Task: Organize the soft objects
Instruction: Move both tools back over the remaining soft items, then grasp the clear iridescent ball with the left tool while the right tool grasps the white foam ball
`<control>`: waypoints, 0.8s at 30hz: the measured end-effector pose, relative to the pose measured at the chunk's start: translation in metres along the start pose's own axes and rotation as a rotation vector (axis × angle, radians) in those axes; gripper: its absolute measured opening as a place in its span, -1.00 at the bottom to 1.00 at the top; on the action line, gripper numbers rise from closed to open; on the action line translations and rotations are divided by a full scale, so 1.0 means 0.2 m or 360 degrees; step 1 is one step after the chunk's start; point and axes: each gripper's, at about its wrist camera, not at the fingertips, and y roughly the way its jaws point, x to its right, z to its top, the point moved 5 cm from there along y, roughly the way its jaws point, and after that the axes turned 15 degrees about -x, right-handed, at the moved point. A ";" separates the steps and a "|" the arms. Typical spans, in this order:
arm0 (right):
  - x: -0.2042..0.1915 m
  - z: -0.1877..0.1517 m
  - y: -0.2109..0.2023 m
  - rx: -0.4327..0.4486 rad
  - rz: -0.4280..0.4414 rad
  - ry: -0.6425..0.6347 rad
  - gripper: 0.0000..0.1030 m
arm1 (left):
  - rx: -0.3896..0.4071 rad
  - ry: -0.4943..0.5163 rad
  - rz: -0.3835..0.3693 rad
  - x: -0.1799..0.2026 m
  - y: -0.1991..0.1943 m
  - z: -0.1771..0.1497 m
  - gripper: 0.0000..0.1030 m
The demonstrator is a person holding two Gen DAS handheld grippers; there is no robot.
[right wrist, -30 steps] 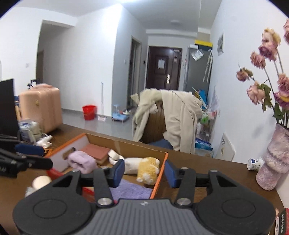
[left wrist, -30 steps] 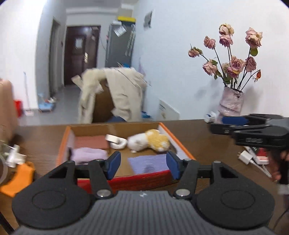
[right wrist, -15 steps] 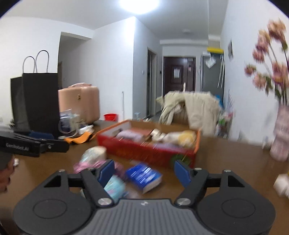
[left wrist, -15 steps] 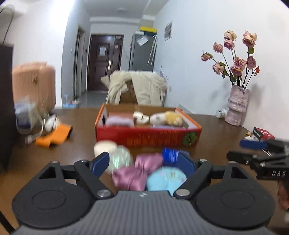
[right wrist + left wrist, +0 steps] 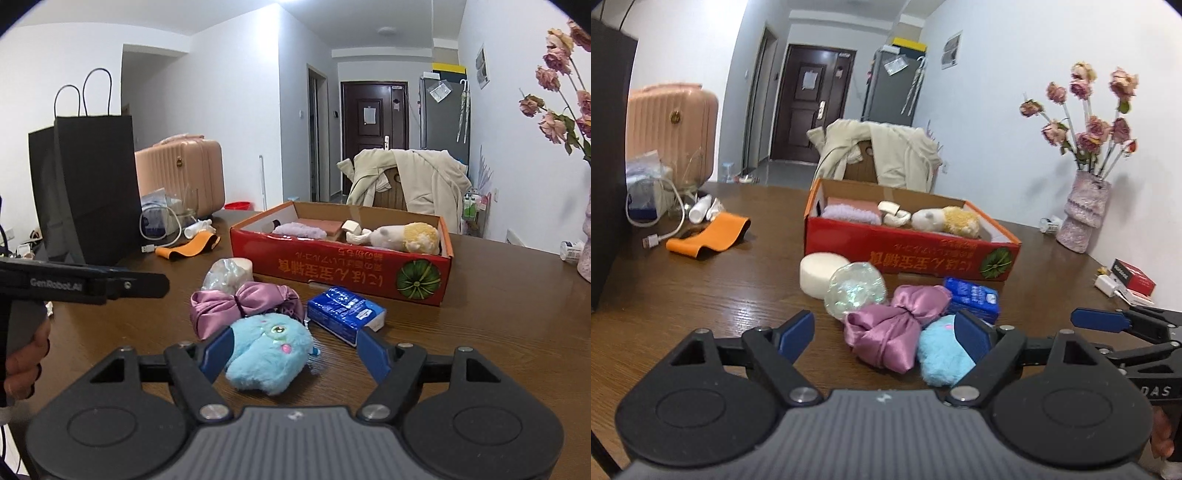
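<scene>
I have both tongs low over the brown wooden table (image 5: 701,295), each spread wide and pinching nothing. The left gripper (image 5: 884,332) has the pink satin fabric bundle (image 5: 886,332) between its blue pads, untouched. The right gripper (image 5: 295,350) has just been widening too, and the fluffy light-blue plush toy (image 5: 269,350) lies between its pads; its left pad looks close to the fur, but I cannot tell whether they touch.

The bundle and plush lie against each other near me. Just right of them is a blue tissue packet (image 5: 345,308); on the far left side of the bundle sit a clear crinkly wrapped ball (image 5: 855,291) and a white round sponge-like block (image 5: 820,273).

Beyond this cluster stands the red open cardboard box (image 5: 340,273). It holds a lilac folded towel (image 5: 846,214), a pink folded cloth (image 5: 853,203), a white roll (image 5: 892,214) and a white-and-yellow plush animal (image 5: 945,221).
</scene>
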 end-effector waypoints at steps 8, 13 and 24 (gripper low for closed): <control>0.02 0.14 0.15 -0.0023 -0.0014 0.0028 0.39 | -0.0058 -0.0109 -0.0020 -0.12 0.22 0.15 0.64; 0.04 0.27 0.24 0.0003 -0.0041 0.0017 0.39 | -0.0130 -0.0158 -0.0057 -0.14 0.42 0.26 0.59; -0.07 0.60 0.57 -0.0081 0.0177 -0.0063 0.41 | 0.0077 -0.0260 -0.0001 -0.41 0.20 0.30 -0.37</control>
